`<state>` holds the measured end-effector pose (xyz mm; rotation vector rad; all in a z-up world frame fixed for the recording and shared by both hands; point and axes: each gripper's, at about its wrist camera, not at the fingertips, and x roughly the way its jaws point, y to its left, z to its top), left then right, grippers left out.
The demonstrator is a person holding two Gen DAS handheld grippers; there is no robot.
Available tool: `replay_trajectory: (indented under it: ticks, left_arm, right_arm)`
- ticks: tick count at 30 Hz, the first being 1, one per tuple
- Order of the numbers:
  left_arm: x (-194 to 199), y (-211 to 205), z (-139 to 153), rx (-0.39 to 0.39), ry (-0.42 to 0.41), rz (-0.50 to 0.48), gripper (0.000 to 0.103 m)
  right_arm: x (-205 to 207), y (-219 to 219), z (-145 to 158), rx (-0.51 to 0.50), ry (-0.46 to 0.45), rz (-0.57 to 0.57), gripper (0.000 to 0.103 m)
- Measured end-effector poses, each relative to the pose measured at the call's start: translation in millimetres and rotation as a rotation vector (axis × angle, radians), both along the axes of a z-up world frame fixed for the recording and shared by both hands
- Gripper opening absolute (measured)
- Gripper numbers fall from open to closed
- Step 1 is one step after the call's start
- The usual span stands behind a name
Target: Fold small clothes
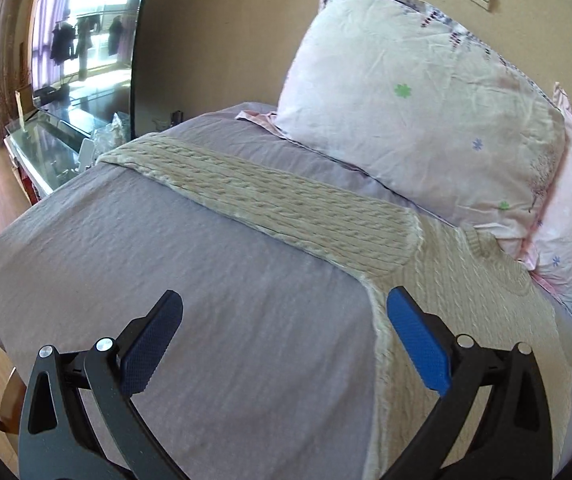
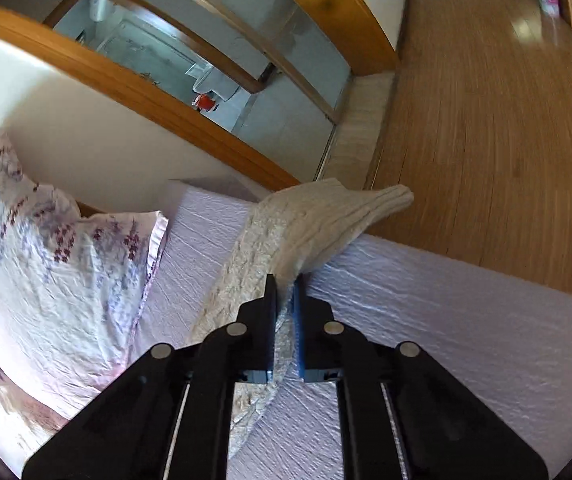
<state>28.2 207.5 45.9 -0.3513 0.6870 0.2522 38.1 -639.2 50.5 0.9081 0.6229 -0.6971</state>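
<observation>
A beige cable-knit sweater (image 1: 466, 292) lies flat on the lilac bed sheet (image 1: 190, 264), one sleeve (image 1: 254, 188) stretched out to the left. My left gripper (image 1: 284, 304) is open and empty, hovering above the sweater's left side edge. My right gripper (image 2: 285, 284) is shut on the other sleeve (image 2: 326, 220) of the sweater and holds it lifted off the sheet (image 2: 466, 320), the cuff (image 2: 394, 196) pointing up and away.
Two floral pillows (image 1: 414, 112) lean at the head of the bed, also in the right wrist view (image 2: 54, 248). A glass table (image 1: 50, 140) stands left of the bed. Wooden floor (image 2: 506, 120) lies beyond the bed's edge.
</observation>
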Motion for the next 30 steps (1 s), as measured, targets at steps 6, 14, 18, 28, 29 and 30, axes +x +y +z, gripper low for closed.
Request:
replay_trajectory:
  ticks: [6,14,18,28,29,30]
  left_arm:
    - [21,63,-4,-0.093,0.011,0.103,0.102]
    - [64,121,-20,-0.283,0.013,0.212,0.100]
    - [80,140,-35,-0.394,0.025,0.214,0.083]
    - [103,193,-42,-0.465,0.025,0.299,0.023]
    - [104,191,-38,-0.452,0.020,0.289,0.014]
    - [105,187,-30,-0.430,0.006,0.271,0.011]
  right_arm:
    - [47,183,98,-0.270,-0.205,0.502,0.007]
    - [99,475,62,-0.231,-0.103,1.231,0.025]
    - [79,493,57,-0.196,-0.115,1.235,0.063]
    - [12,389,75,-0.178,-0.115,0.981,0.085]
    - [5,383,75,-0.174,-0.112,0.964,0.085]
    - [0,376,76,-0.170,-0.110,0.948,0.085]
